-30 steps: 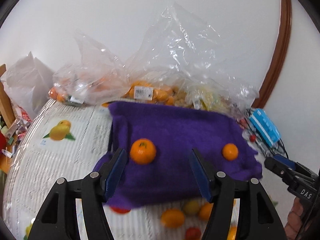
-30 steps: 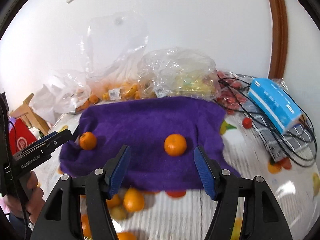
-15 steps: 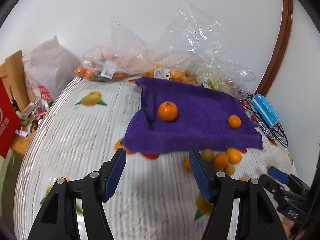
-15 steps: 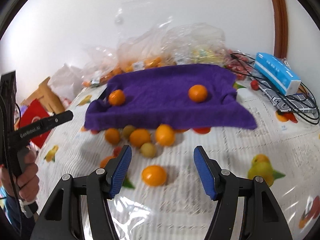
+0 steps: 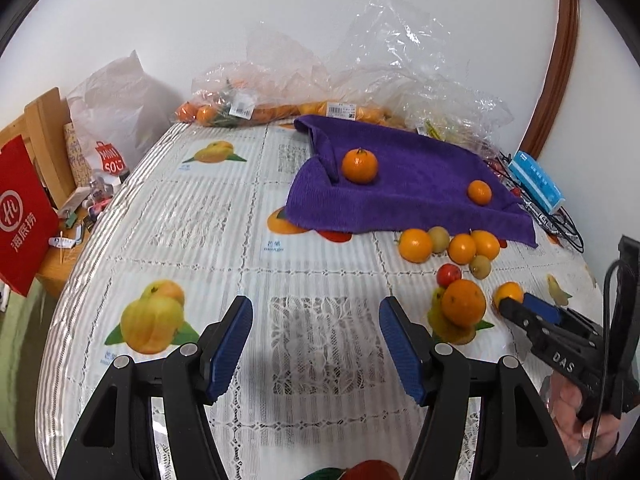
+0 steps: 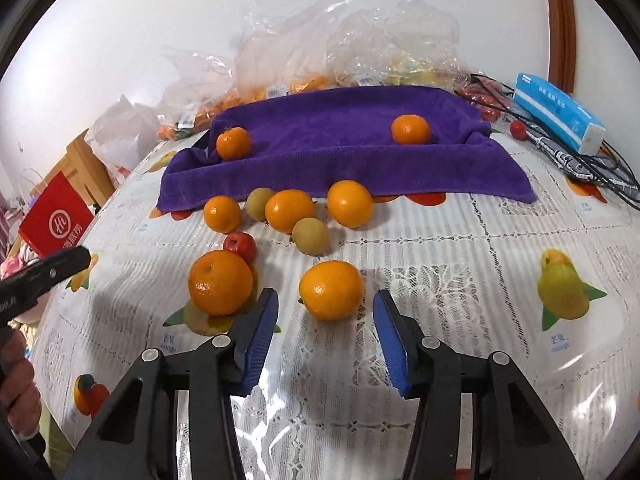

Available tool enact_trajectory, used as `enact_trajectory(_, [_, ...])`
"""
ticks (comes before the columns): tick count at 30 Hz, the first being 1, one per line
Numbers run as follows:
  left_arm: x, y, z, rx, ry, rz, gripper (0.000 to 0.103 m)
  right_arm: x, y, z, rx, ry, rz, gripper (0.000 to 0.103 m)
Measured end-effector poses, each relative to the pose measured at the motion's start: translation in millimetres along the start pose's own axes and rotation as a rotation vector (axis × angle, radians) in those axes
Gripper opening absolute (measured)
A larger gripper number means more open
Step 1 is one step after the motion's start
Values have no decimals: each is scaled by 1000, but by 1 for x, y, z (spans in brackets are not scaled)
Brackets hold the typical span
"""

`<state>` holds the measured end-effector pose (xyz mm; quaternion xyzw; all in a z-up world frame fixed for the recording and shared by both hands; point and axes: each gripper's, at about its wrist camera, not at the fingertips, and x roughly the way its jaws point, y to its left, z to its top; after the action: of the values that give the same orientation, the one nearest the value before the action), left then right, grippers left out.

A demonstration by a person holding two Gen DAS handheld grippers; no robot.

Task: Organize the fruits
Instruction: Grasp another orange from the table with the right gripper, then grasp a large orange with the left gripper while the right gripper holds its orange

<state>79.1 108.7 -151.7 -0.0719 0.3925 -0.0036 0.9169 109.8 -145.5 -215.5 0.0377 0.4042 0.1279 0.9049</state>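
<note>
A purple towel (image 6: 340, 144) lies at the back of the table with two oranges on it, one left (image 6: 233, 143) and one right (image 6: 410, 129). Several loose oranges, two greenish fruits and a small red fruit (image 6: 240, 245) lie in front of it. My right gripper (image 6: 326, 312) is open, with one orange (image 6: 331, 290) just ahead between its fingertips. A larger orange (image 6: 221, 282) sits to its left. My left gripper (image 5: 316, 320) is open and empty over bare tablecloth, left of the pile (image 5: 464, 304).
Clear plastic bags of fruit (image 5: 360, 80) line the wall behind the towel. A blue tissue pack (image 6: 558, 112) and black cables (image 6: 592, 160) lie at the right. A red bag (image 5: 24, 216) and a wooden chair (image 5: 44, 136) stand off the table's left edge.
Both grippers have pulled back and risen away from the towel, so the loose fruit in front of it has come into view. Both stayed open.
</note>
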Motion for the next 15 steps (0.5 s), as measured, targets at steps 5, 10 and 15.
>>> enact_trajectory(5, [3,-4,-4,10,12,-8,64,13,-1,5,7,18,-5,36])
enact_trajectory(10, [5,-14,-6,24,14,-51,64,12,-7,5,20,20,16,36])
enact_trajectory(15, [11,-37,-8,68,17,-124,64,-4,-20,2,-6,-18,-41,36])
